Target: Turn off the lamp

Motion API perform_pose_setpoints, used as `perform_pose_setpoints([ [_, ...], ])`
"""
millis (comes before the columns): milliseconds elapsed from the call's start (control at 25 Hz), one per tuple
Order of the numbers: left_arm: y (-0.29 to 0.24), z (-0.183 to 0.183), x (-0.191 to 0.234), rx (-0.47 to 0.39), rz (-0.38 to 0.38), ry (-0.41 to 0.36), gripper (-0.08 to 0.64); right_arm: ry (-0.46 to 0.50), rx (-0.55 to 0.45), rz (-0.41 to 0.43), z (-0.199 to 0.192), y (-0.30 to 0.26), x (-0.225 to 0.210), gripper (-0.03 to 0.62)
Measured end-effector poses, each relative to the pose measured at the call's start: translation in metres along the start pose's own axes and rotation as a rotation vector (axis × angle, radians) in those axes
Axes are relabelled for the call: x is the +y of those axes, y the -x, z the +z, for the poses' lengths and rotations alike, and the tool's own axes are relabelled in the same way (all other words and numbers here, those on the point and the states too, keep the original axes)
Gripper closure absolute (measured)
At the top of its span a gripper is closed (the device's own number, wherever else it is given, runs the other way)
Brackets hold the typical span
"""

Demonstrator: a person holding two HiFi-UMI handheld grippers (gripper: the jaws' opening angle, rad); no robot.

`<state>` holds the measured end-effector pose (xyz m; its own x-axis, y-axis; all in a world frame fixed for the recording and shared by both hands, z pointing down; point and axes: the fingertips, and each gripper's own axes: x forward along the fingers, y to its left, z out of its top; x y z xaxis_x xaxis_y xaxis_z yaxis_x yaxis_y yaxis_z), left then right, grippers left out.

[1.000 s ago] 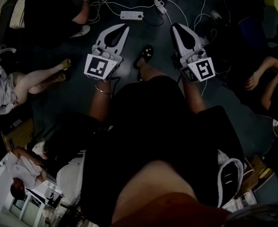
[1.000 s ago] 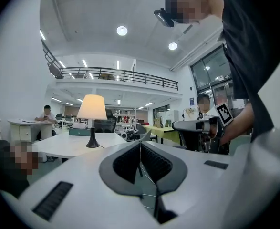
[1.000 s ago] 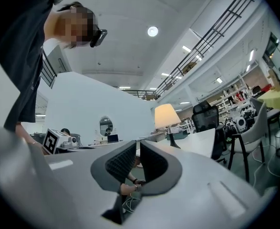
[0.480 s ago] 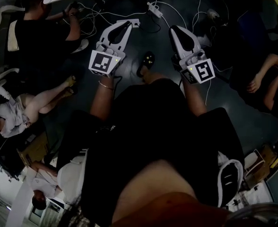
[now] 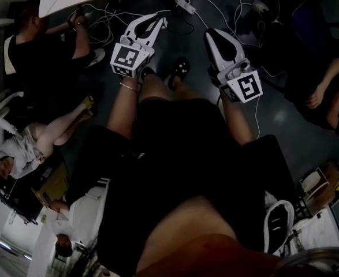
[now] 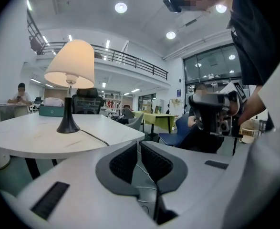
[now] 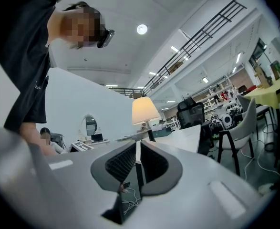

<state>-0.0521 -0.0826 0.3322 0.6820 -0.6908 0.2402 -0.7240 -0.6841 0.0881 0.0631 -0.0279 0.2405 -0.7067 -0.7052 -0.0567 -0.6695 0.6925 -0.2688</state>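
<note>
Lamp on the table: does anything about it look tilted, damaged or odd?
Nothing stands out. The lamp stands upright on the white table, lit and undamaged, its cord lying across the tabletop.

- A large open-plan office hall: a high ceiling with recessed round lights (image 6: 120,7) and a railed mezzanine (image 6: 130,61) along the wall.
- A tall glass wall (image 6: 211,75), a white table (image 6: 35,137), a black office chair (image 6: 88,103) and stocked shelves (image 7: 221,92).
- A power strip (image 5: 183,4) and cables (image 5: 108,16) lie on the dark floor (image 5: 285,120).
</note>
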Motion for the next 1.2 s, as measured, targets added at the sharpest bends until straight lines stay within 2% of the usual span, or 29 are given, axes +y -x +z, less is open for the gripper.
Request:
perform_pose_setpoints([
  [80,-0.013,-0.014,0.006,0.035,-0.022,0.013,0.535,-0.015,0.012,-0.021,-0.007,0.003,-0.005,0.589],
  [160,-0.023,-0.021,0.009,0.048,-0.039,0.043,0.488,-0.023,0.015,-0.047,-0.011,0.008,-0.008,0.589],
  [440,-0.045,-0.052,0.032,0.082,-0.036,0.097,0.488,-0.023,0.014,-0.119,-0.023,0.013,-0.016,0.589],
  [600,-0.056,-0.074,0.044,0.073,-0.034,0.157,0.488,-0.046,0.018,-0.138,-0.038,0.012,-0.024,0.589],
  [800,-0.078,-0.086,0.056,0.069,-0.049,0.179,0.485,-0.101,-0.015,-0.141,-0.055,0.002,-0.034,0.589],
  [920,-0.084,-0.085,0.061,0.039,-0.05,0.204,0.485,-0.106,-0.004,-0.143,-0.066,-0.002,-0.032,0.588],
  [1200,-0.097,-0.074,0.058,-0.022,-0.076,0.201,0.486,-0.124,0.02,-0.143,-0.079,-0.003,-0.035,0.588],
])
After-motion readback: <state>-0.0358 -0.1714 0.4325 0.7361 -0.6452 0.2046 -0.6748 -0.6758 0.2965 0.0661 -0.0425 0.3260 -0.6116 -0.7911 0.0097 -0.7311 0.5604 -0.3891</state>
